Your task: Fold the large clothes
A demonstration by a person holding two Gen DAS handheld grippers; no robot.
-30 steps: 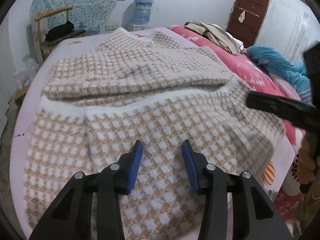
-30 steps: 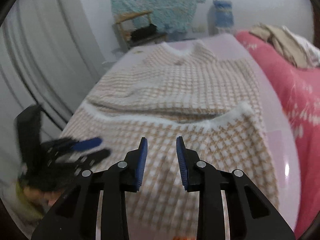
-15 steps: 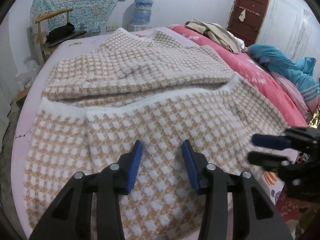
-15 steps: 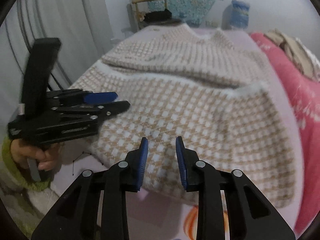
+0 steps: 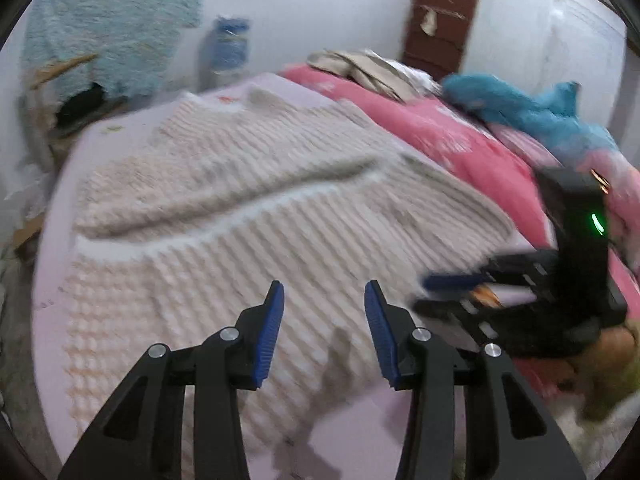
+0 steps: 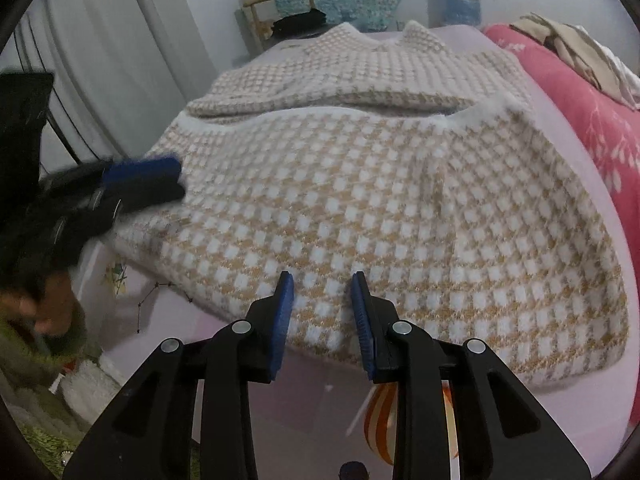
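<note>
A: The checked sweater (image 6: 360, 184) lies flat on the bed (image 6: 556, 120), long axis running straight away from the right gripper (image 6: 322, 292), collar at the far end, hem just under its jaws.

B: Both sets released, nothing between them. Left gripper (image 5: 324, 300) hovers over the near hem.

A: Beyond the jaws: pink quilt (image 6: 580, 92) to the right, chair (image 6: 276, 4) and water bottle (image 6: 460, 0) by the wall.
</note>
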